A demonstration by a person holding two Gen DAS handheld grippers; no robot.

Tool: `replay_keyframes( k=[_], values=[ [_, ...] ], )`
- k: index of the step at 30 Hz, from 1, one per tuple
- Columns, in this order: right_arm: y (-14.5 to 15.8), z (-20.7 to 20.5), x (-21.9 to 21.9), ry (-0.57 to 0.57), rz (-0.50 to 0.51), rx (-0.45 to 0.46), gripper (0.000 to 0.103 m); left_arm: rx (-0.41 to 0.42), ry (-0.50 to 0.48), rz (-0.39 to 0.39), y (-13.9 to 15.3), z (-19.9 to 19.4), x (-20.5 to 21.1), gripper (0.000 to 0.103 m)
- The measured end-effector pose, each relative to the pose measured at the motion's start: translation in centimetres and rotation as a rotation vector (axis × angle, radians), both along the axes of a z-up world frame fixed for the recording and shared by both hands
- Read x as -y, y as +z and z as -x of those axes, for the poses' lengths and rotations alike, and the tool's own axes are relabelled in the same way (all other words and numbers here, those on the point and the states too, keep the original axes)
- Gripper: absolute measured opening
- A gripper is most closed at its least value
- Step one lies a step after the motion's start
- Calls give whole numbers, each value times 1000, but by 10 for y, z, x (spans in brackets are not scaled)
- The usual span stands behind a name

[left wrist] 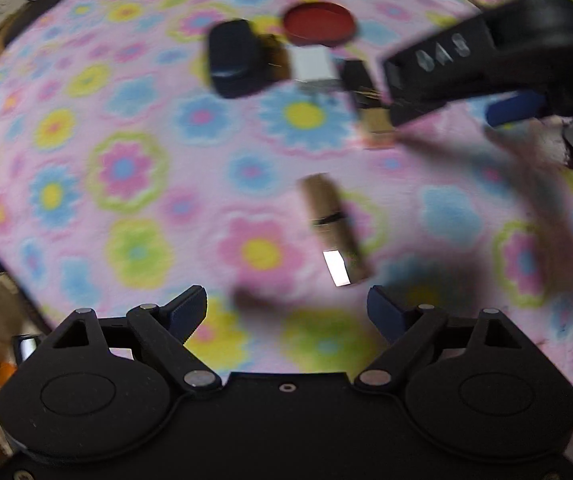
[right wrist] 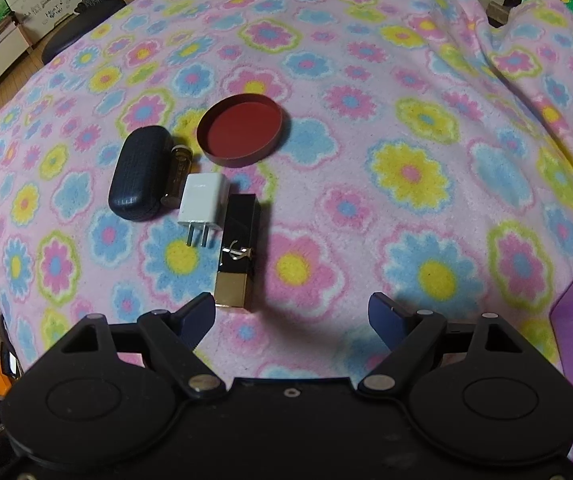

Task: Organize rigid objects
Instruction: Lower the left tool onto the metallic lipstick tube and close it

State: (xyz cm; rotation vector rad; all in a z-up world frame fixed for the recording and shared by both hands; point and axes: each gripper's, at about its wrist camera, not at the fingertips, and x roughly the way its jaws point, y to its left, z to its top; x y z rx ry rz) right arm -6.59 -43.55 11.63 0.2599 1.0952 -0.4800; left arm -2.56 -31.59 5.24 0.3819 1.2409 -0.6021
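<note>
Both grippers hang over the flowered blanket (right wrist: 406, 80) with nothing in them. The right gripper (right wrist: 292, 312) has its jaws spread wide apart, the blue pads clear of everything; the gold end of the black-and-gold lipstick tube (right wrist: 238, 248) lies just ahead of its left finger, not touching as far as I can tell. That tube sits in a tight row toward the middle of the blanket: the dark glasses case (right wrist: 140, 174) at the left end, a small gold cylinder (right wrist: 178, 176) pressed against the case, then the white charger plug (right wrist: 202, 204) with its prongs pointing at the gripper, then the lipstick tube beside it. The round red lid (right wrist: 240, 130) lies open-side up just behind the row.

The left gripper (left wrist: 288, 308) is likewise wide open and empty. Its view is blurred. Below it, apart from the row and nearer the blanket's near edge, lies a second gold tube (left wrist: 336, 228).
</note>
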Motion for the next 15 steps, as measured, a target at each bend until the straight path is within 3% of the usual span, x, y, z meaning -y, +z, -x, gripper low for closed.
replay_keyframes(
  k=[2,5,8,15],
  values=[
    [1,3,6,-10,-1,10,84,-27,-8,3,-7,-2,12,85],
    [0,7,14,-23,-9,19,84,-4,34,-44,-15,-12,17,85],
    [-2,9,19,-22,-23,25,84,-2,82,-51,-16,-30,9,86],
    [-8,9,19,-7,-48,26,84,70,192,-154,-16,-72,-19,86]
  ],
)
